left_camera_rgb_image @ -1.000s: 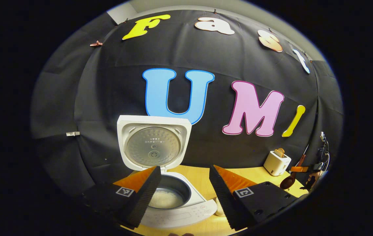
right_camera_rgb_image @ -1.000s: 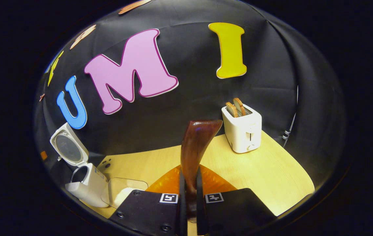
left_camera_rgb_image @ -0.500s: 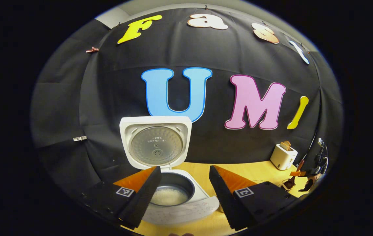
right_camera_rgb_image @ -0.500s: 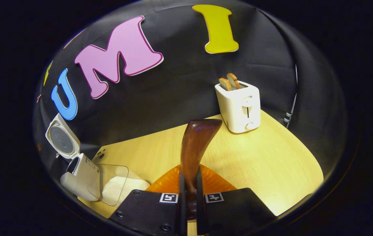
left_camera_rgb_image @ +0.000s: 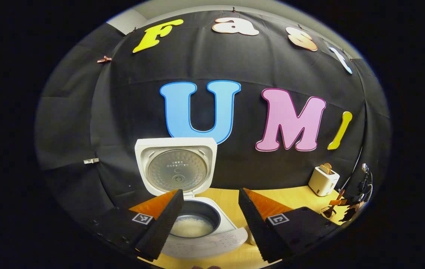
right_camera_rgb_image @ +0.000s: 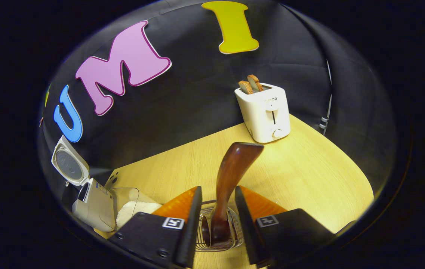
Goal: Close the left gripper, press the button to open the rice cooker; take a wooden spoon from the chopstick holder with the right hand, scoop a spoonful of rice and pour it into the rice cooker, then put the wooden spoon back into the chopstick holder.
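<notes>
right gripper (right_camera_rgb_image: 216, 224) spread, freeing the wooden spoon (right_camera_rgb_image: 231, 186) upright in the chopstick holder (right_camera_rgb_image: 218, 243) at 6 o'clock; left gripper (left_camera_rgb_image: 210, 220) spread, idle.

The left gripper view looks level and close at the open white rice cooker (left_camera_rgb_image: 193, 209) on the pale wooden table (left_camera_rgb_image: 294, 194); the right gripper view looks down steeply from farther right; both share the cooker and the white toaster (right_camera_rgb_image: 264, 112)
</notes>
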A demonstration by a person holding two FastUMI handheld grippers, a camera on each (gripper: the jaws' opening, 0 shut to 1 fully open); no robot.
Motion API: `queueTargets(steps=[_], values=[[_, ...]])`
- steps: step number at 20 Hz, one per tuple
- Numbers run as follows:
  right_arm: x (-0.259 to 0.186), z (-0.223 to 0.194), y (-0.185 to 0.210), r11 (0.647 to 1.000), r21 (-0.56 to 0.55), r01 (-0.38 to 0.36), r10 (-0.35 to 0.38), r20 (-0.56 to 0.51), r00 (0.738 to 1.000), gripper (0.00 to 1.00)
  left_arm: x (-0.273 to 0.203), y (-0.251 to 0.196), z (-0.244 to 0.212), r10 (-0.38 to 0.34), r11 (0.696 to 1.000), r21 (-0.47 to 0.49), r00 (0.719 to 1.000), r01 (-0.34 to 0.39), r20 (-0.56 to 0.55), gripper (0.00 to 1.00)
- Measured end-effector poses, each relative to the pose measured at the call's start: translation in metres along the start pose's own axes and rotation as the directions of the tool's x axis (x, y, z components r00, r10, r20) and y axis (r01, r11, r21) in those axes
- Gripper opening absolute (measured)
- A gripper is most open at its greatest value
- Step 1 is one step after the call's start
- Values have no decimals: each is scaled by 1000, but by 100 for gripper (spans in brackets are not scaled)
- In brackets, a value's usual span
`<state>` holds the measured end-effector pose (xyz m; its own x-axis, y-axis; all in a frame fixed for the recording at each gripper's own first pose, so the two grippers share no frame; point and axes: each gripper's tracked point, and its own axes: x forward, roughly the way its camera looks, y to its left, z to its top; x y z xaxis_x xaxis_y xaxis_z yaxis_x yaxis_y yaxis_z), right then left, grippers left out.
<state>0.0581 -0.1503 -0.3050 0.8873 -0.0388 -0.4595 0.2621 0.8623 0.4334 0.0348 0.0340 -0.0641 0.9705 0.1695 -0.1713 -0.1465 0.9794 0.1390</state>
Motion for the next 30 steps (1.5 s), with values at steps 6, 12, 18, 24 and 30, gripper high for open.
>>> queueTargets(steps=[6,12,18,24,30], values=[[-34,8,-2,997,52,49,-51,39,998,89,11,10,30,-23,1000,-15,997,24,68,95],[-83,23,-7,989,36,142,-144,89,986,97,50,32,82,-20,1000,-1,985,20,169,95],[-139,33,9,987,-4,159,-157,147,977,98,103,67,130,39,999,-10,973,-38,229,95],[-165,29,24,986,-41,163,-154,166,974,98,174,95,145,83,996,2,979,-85,186,95],[-181,24,27,984,-39,175,-166,169,972,98,221,118,117,139,990,22,986,-141,92,95]])
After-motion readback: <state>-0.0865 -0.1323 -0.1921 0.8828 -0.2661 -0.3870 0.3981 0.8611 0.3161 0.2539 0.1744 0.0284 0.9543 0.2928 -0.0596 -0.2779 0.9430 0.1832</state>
